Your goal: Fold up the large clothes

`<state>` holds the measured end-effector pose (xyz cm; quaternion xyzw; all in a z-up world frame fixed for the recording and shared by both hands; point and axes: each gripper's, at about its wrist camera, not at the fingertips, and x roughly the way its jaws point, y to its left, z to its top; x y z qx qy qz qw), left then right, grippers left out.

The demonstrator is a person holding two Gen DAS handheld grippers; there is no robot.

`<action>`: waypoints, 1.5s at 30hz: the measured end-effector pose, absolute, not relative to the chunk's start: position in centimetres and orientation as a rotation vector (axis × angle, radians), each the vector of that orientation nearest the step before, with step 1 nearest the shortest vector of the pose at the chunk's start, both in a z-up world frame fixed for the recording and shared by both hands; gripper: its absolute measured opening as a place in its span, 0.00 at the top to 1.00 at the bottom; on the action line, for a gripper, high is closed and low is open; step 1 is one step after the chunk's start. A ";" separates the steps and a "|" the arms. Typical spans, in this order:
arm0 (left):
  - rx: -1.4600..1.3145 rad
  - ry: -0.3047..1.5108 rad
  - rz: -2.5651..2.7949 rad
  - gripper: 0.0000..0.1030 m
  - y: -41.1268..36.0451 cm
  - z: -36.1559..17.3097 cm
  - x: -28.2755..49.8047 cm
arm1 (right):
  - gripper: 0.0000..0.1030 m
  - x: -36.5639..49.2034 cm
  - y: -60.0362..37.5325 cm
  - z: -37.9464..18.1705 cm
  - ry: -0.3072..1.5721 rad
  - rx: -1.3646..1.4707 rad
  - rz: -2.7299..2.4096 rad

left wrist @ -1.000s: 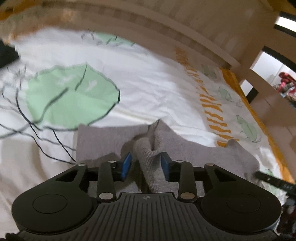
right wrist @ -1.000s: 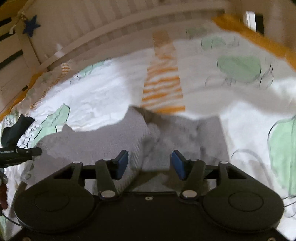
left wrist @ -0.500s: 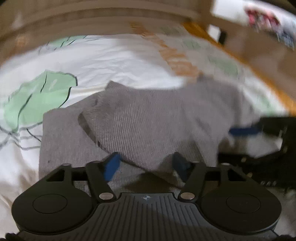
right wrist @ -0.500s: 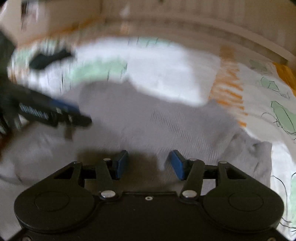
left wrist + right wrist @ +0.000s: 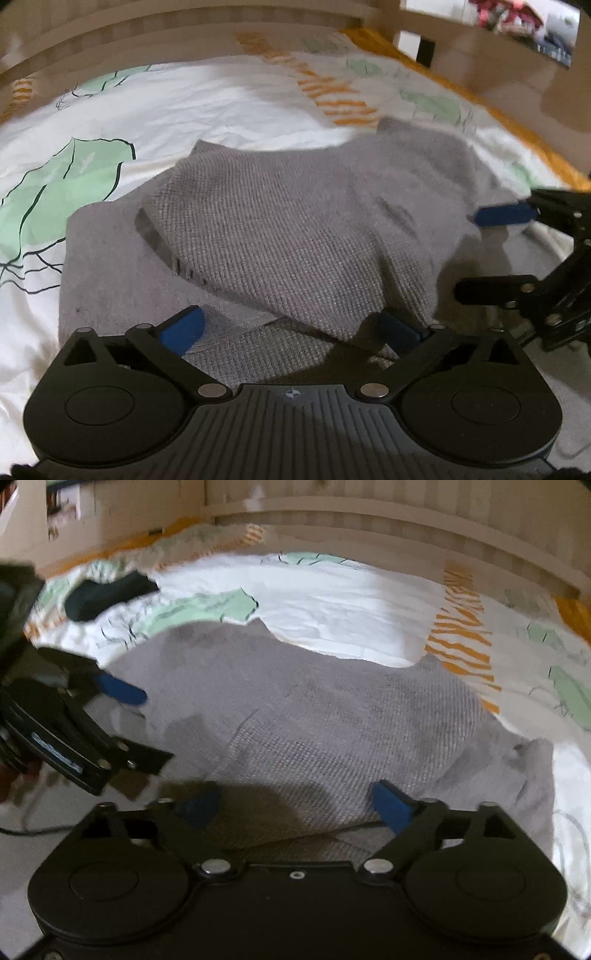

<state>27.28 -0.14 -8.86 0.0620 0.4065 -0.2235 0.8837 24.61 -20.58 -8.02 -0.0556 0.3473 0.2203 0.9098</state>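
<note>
A grey knitted garment (image 5: pixel 295 229) lies folded over itself on a white bedsheet with green leaf prints (image 5: pixel 66 184); it also shows in the right wrist view (image 5: pixel 325 723). My left gripper (image 5: pixel 291 328) is open, its blue pads spread wide just above the garment's near edge, holding nothing. My right gripper (image 5: pixel 295 805) is open too, over the near edge of the same garment. Each gripper shows in the other's view: the right one at the right side (image 5: pixel 532 251), the left one at the left side (image 5: pixel 81 723).
A black sock-like item (image 5: pixel 107 594) lies on the sheet at the far left. A wooden slatted bed frame (image 5: pixel 369 517) runs along the far side. An orange striped band (image 5: pixel 461 627) crosses the sheet on the right.
Both grippers let go of the garment and opened wide. The garment's raised fold has dropped flat across the lower layer. Both grippers swung to face it from opposite sides.
</note>
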 end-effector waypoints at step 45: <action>-0.071 0.880 -0.099 0.00 7.9 -9.1 6.0 | 0.01 3.7 -28.5 -8.9 0.926 0.493 0.100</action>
